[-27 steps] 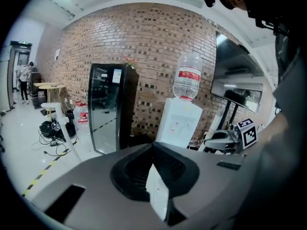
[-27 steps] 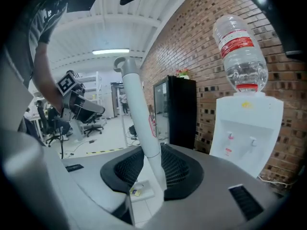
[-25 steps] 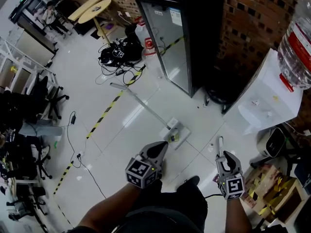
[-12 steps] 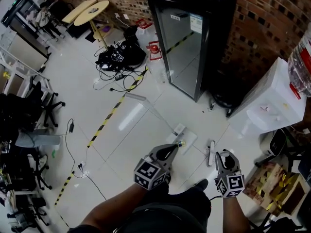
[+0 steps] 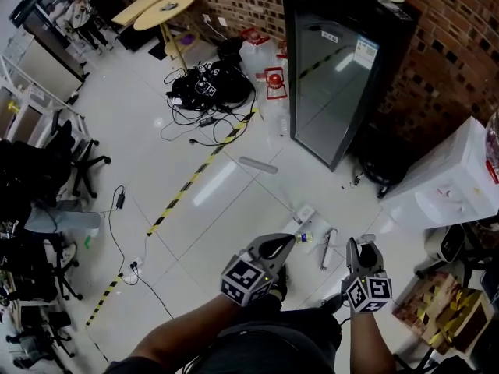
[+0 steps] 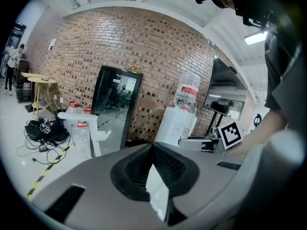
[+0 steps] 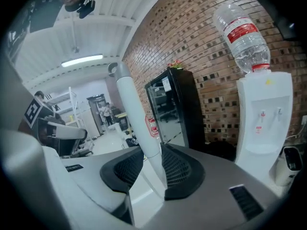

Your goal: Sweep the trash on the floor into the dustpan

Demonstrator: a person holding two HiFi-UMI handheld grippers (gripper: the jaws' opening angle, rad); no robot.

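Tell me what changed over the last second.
The head view swung, so the black glass-door fridge slid right. The right gripper, jaws shut on the white pole, drew nearer the white long-handled dustpan. Unchanged: that grip, the dustpan's spot, the left gripper, jaws together, empty.

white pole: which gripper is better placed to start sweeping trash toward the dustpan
Right. The right gripper is shut on the white pole, likely the broom's handle, so it can sweep at once. The left gripper is shut on nothing. The dustpan sits just ahead of both.
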